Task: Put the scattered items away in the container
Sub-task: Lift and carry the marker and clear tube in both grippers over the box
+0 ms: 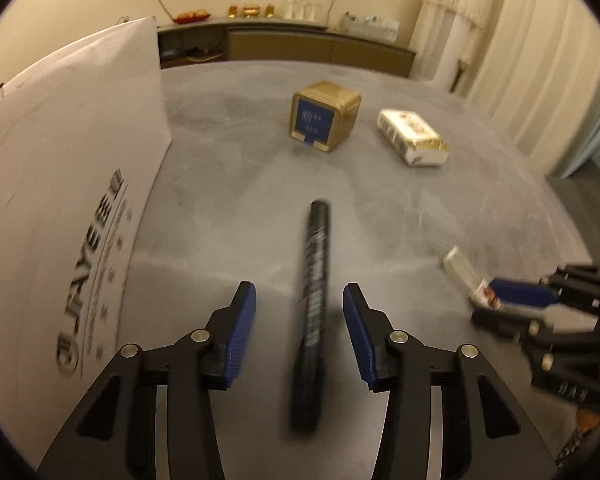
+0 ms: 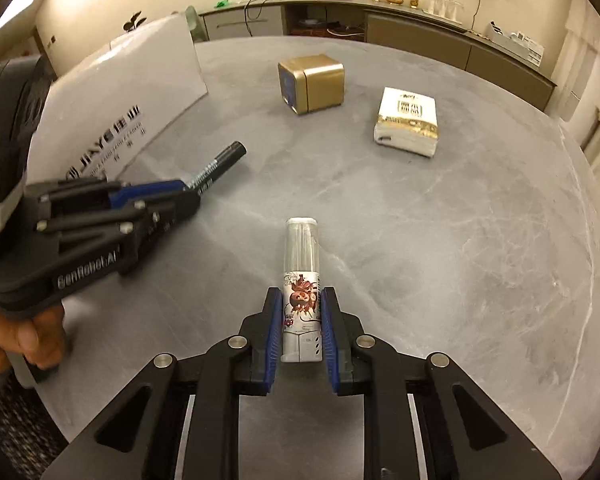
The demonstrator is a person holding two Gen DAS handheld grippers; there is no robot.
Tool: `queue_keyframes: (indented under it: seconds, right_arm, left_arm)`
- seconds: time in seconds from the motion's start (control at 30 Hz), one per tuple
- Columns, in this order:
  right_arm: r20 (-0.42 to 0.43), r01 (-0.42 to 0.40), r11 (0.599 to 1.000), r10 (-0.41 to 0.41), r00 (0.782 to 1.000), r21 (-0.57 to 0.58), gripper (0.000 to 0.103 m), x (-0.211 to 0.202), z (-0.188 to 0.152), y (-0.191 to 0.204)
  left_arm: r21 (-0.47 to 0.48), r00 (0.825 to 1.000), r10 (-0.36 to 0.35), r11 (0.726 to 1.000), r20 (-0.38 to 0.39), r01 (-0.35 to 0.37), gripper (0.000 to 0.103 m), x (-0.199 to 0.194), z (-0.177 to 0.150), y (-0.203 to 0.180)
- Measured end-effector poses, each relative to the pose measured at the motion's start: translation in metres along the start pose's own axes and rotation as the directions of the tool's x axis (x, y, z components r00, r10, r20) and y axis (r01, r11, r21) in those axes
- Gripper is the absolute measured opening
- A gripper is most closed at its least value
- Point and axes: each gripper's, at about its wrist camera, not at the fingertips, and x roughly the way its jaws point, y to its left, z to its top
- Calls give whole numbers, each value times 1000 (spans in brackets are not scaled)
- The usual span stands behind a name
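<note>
In the left wrist view, one black marker (image 1: 314, 308) is seen at the lower centre of the frame, lying lengthwise between the widely parted jaws of the left gripper (image 1: 299, 300), with clear gaps to both blue pads (image 1: 242, 332); its image is blurred, and whether it rests on the grey worktop (image 1: 228, 184) cannot be told. In the right wrist view the same marker (image 2: 220, 166) projects from the left gripper (image 2: 188, 192) at centre left, just beside the white box (image 2: 116, 112), which fills the upper left of the frame and bears printed lettering on its side. One small printed bottle with a clear cap (image 2: 301, 284) is held at the lower centre of that view, the jaws of the right gripper (image 2: 301, 320) being closed against its two sides, the cap pointing away from the camera. In the left wrist view the right gripper (image 1: 500, 300) and bottle (image 1: 466, 274) are found at the right edge. One gold tin with a blue label (image 1: 324, 120) and one white and gold tissue pack (image 1: 414, 142) are set on the worktop in the upper centre, near each other and not touching. A hand (image 2: 24, 336) is seen at the lower left of the right wrist view, on the left gripper's handle.
</note>
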Motion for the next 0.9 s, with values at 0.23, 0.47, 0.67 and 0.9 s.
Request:
queue_keyframes:
  seconds: [0.23, 0.47, 0.67, 0.9]
  right_arm:
    - [38, -44, 999, 43, 998, 26, 21, -28, 2, -1]
    - [82, -49, 999, 49, 995, 2, 21, -46, 12, 19]
    - [116, -56, 998, 56, 992, -7, 21, -60, 17, 30]
    - [156, -58, 998, 58, 986, -6, 21, -80, 19, 37]
  left_arm:
    - [63, 999, -34, 997, -3, 34, 14, -7, 2, -15]
    - [25, 998, -42, 999, 52, 41, 14, -30, 11, -8]
    - [0, 995, -60, 998, 76, 60, 14, -48, 17, -4]
    - [16, 987, -86, 996, 136, 84, 14, -82, 26, -12]
